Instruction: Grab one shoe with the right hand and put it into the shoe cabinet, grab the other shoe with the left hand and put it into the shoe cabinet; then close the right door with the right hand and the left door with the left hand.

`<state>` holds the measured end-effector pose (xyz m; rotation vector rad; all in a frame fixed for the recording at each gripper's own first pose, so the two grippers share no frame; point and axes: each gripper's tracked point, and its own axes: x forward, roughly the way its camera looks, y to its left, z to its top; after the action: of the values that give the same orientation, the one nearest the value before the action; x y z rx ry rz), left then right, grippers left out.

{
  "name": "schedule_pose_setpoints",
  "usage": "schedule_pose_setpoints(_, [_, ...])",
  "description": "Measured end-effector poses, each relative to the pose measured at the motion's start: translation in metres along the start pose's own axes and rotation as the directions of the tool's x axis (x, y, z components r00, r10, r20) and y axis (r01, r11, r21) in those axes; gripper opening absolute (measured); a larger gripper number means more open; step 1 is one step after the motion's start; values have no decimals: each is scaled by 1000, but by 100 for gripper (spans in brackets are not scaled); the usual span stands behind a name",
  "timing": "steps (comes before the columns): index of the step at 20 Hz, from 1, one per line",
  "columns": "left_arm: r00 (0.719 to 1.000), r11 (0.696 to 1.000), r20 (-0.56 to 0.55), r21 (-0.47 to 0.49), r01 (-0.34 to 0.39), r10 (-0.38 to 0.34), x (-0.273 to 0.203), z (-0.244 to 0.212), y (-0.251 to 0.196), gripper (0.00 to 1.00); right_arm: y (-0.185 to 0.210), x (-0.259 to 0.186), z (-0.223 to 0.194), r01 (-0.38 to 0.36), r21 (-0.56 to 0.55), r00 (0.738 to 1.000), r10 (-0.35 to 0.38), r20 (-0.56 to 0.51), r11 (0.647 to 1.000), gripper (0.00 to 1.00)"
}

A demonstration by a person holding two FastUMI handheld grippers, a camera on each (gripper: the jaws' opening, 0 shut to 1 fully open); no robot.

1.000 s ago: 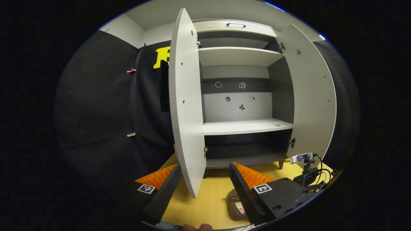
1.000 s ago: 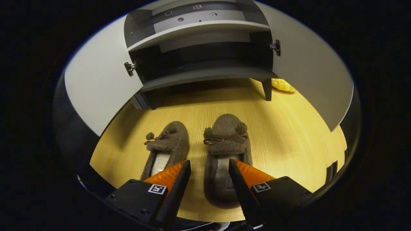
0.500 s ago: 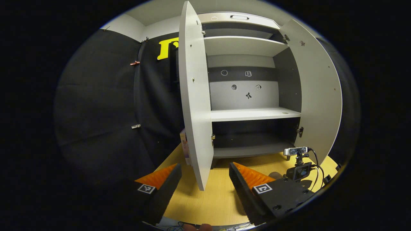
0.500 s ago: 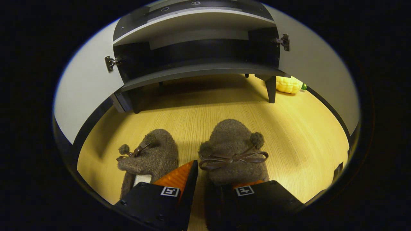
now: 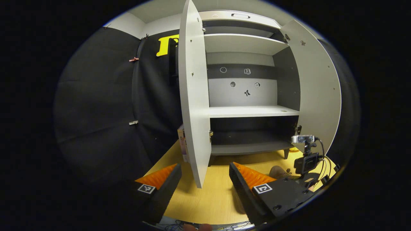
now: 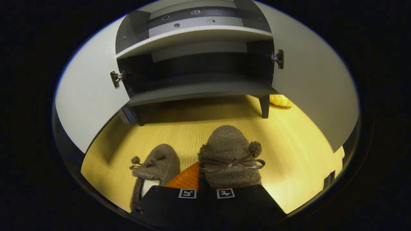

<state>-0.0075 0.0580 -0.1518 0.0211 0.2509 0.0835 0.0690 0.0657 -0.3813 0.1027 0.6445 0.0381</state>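
Two brown fuzzy slippers with bow laces show in the right gripper view. My right gripper (image 6: 201, 179) is shut on the right shoe (image 6: 229, 149), its fingers pinching the shoe's left side wall just behind the bow. The left shoe (image 6: 157, 165) lies on the wooden floor beside it. Ahead stands the grey shoe cabinet (image 6: 199, 91) with both doors swung wide. In the left gripper view my left gripper (image 5: 204, 179) hangs open and holds nothing, facing the edge of the cabinet's left door (image 5: 192, 96). The right door (image 5: 318, 89) stands open too. A bit of shoe (image 5: 277, 172) peeks out low right.
The bottom shelf (image 5: 247, 148) and the middle shelf (image 5: 253, 111) are bare. A yellow object (image 6: 281, 100) lies by the cabinet's right leg (image 6: 265, 107). A flat box (image 5: 182, 144) leans behind the left door. A small camera on a black mount with cables (image 5: 303, 154) sits low right.
My right gripper went from open around the right shoe to shut on it. The floor and the other shoe have since dropped back. The left gripper stayed open and shifted slightly.
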Motion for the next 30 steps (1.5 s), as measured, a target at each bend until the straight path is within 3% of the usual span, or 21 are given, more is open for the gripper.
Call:
schedule_pose_setpoints(8, [999,1000,31,5,31,-31,2,15,-13,95,0,-92,169,-34,4,989,33,145,999,8])
schedule_pose_setpoints(13, [997,998,44,-13,69,-68,0,20,-32,95,6,-111,259,-67,0,978,66,198,998,8])
schedule_pose_setpoints(18, [995,995,54,-34,90,-88,-1,23,-51,95,16,-79,338,-110,-13,970,110,215,994,8])
schedule_pose_setpoints(22, [996,996,52,-33,80,-78,0,24,-61,95,14,-32,388,-91,-30,968,95,233,995,8])
schedule_pose_setpoints(30, [999,998,12,-44,39,-39,5,9,-71,95,12,68,439,-82,-11,963,82,258,997,8])
